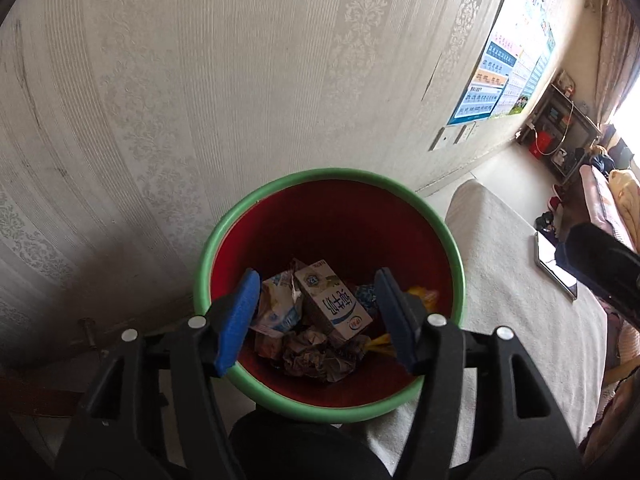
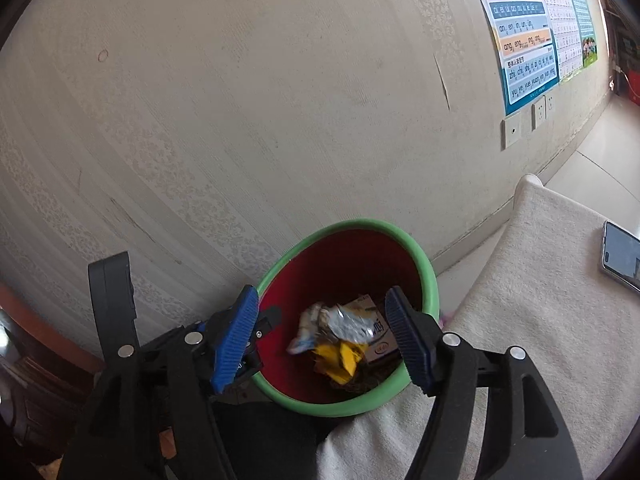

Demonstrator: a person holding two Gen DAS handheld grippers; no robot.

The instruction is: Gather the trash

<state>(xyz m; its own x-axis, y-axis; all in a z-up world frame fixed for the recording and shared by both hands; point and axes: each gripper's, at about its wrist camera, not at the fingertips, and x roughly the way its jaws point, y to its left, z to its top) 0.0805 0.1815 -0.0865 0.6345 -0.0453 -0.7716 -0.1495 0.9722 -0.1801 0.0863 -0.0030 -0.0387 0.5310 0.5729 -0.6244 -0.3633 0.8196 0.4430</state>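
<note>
While both grippers hang over the bin, neither holds anything. The left gripper (image 1: 316,320) has its blue pads apart with only air between them, and the right gripper (image 2: 322,340) likewise stands with jaws apart and empty. In the right wrist view, the left gripper's black frame shows just beside the right one's near pad. Both tools sit above the bin's near edge and tilt down into its mouth, which I judge is how trash gets dropped so it lands inside, not on the rim.

Below them stands the bin (image 1: 224,224), red inside with a green rim, set tight between the patterned wall (image 1: 200,80) and the white cloth-covered surface (image 1: 520,300), close enough to be reached from either side. The trash is on its floor. A milk carton (image 1: 334,300) lies on top, tilted, its long axis running from the far wall of the bin toward the grippers, its printed face up. Beside it are a crumpled white-and-blue wrapper (image 1: 276,308), grey crumpled paper (image 1: 316,354) and a yellow scrap (image 2: 344,358). In the right wrist view the wrapper is blurred; it may be in motion, though I cannot tell.

Farther off, a phone (image 2: 622,256) lies on the cloth, and a chart (image 2: 524,28) hangs on the wall.
</note>
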